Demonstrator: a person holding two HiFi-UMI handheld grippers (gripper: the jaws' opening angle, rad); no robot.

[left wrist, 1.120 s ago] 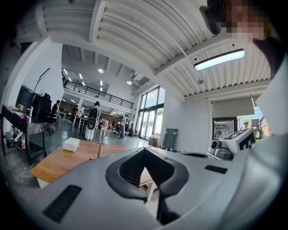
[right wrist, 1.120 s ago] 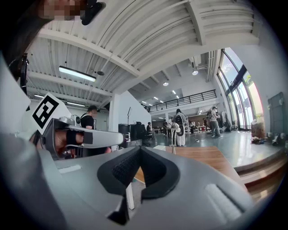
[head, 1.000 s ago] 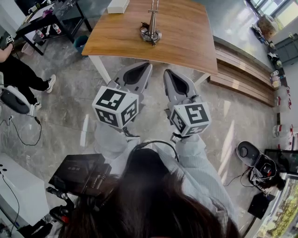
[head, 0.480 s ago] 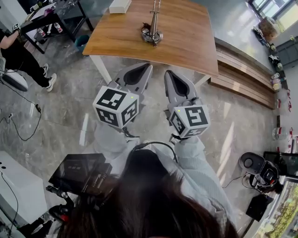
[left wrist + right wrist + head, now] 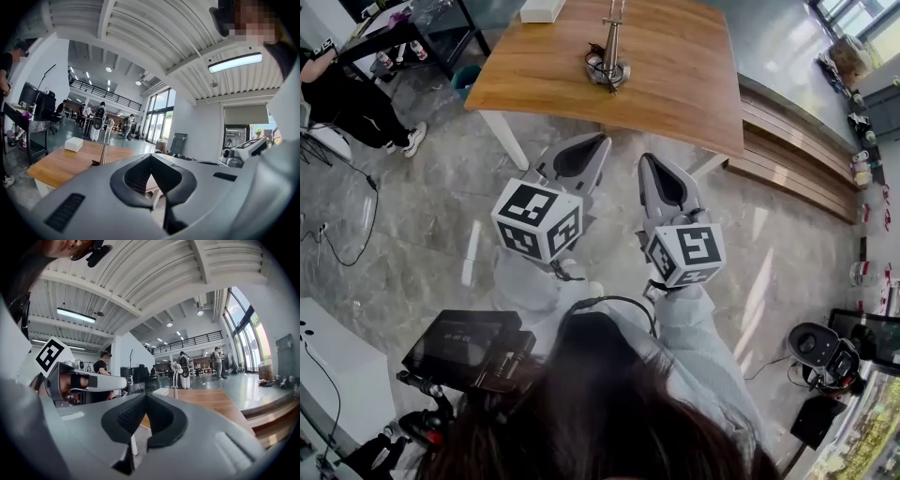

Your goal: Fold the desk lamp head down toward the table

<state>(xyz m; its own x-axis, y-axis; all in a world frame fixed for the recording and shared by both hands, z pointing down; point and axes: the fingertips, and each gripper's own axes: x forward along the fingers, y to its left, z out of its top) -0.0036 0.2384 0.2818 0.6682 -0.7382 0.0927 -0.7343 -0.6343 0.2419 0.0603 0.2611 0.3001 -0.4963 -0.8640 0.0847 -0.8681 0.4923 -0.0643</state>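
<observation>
A slim metal desk lamp (image 5: 608, 52) stands upright on its round base near the far middle of the wooden table (image 5: 684, 84). It shows as a thin post in the left gripper view (image 5: 103, 151) and in the right gripper view (image 5: 175, 382). My left gripper (image 5: 602, 140) and right gripper (image 5: 646, 157) hover side by side over the floor, short of the table's near edge. Both point at the table, shut and holding nothing. The left gripper's jaw tips (image 5: 151, 156) meet, and so do the right gripper's (image 5: 146, 395).
A white box (image 5: 539, 10) lies at the table's far left. A black cart (image 5: 412, 37) and a person (image 5: 342, 98) are at the left, wooden steps (image 5: 797, 164) at the right. Black equipment (image 5: 469, 345) and cables lie on the floor near my feet.
Both grippers have shifted slightly lower and to the right in the head view, still shut. The person at the left has moved further toward the picture's corner.
</observation>
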